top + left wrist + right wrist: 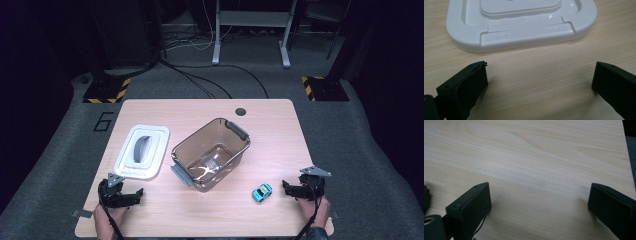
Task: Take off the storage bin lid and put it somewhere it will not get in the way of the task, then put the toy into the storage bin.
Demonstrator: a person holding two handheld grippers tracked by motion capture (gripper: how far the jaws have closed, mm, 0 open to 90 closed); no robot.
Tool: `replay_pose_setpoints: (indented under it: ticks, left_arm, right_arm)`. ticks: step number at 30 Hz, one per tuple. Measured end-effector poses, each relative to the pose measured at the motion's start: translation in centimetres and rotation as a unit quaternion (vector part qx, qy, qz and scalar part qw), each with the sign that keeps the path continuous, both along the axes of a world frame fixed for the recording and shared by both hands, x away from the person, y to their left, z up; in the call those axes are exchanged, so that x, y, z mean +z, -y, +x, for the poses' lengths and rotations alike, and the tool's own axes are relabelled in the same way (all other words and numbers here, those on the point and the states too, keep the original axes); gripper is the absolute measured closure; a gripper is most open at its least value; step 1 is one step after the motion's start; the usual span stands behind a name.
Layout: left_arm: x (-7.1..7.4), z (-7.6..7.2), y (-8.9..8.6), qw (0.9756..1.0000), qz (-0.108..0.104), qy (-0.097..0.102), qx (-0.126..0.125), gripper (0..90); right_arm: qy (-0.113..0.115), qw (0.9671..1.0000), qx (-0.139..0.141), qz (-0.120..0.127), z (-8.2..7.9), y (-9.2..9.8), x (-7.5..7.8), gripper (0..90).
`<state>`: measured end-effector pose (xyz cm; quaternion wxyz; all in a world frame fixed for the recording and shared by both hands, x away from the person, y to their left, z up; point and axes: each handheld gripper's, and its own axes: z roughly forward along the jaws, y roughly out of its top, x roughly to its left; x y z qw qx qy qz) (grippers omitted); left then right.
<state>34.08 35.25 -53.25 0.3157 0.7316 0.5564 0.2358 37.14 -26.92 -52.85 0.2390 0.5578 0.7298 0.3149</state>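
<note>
A white lid (pixel 142 152) lies flat just ahead of the left gripper (pixel 131 197); a small blue toy car (pixel 262 192) sits beside the right gripper (pixel 290 188).

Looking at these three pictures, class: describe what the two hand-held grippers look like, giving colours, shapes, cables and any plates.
The left gripper and the right gripper are black, each with two blocky, flat-faced jaws. Each carries a grey three-cornered plate on top, and a thin black cable trails back from each along the hand. A dark sleeve cuff shows at the right wrist. No markings can be made out.
</note>
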Motion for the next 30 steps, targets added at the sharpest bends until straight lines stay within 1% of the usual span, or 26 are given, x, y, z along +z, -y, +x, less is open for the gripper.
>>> replay_pose_setpoints:
  ticks: [13,15,20,22,25,26,27,29,30]
  left_arm:
    - [0.0,0.1,0.0,1.0000,0.000,0.001,-0.003,0.0]
    - [0.1,0.1,0.1,1.0000,0.000,-0.002,-0.005,0.0]
    - [0.0,0.2,0.2,1.0000,0.001,-0.001,-0.008,0.0]
    - [0.1,0.2,0.2,1.0000,0.000,-0.002,-0.008,0.0]
    - [0.1,0.2,0.1,0.9999,0.003,-0.005,-0.010,0.0]
    - [0.1,0.3,0.1,0.9999,0.004,-0.005,-0.010,0.0]
    - [0.1,0.3,0.1,0.9999,0.004,-0.004,-0.010,0.0]
    - [0.1,0.3,0.1,0.9999,0.004,-0.004,-0.010,0.0]
    - [0.1,0.3,0.1,0.9999,0.004,-0.004,-0.010,0.0]
  right_arm:
    - [0.000,1.0000,0.002,-0.002,0.0,0.0,0.0,3.9]
    - [0.000,1.0000,0.002,-0.003,0.0,0.0,0.0,3.6]
    - [-0.001,1.0000,0.006,-0.004,0.0,-0.1,0.0,1.7]
    - [-0.006,1.0000,0.001,-0.005,0.0,-0.1,0.0,0.0]
    - [-0.014,0.9999,0.001,-0.006,-0.1,-0.1,0.1,0.0]
    - [-0.018,0.9998,0.004,0.001,-0.2,-0.2,0.2,0.0]
    - [-0.017,0.9998,0.007,0.009,-0.4,-0.4,0.6,0.0]
    - [-0.017,0.9998,0.009,0.007,-0.5,-0.4,0.8,0.0]
    - [-0.014,0.9998,0.010,0.014,-0.7,-0.5,1.2,0.0]
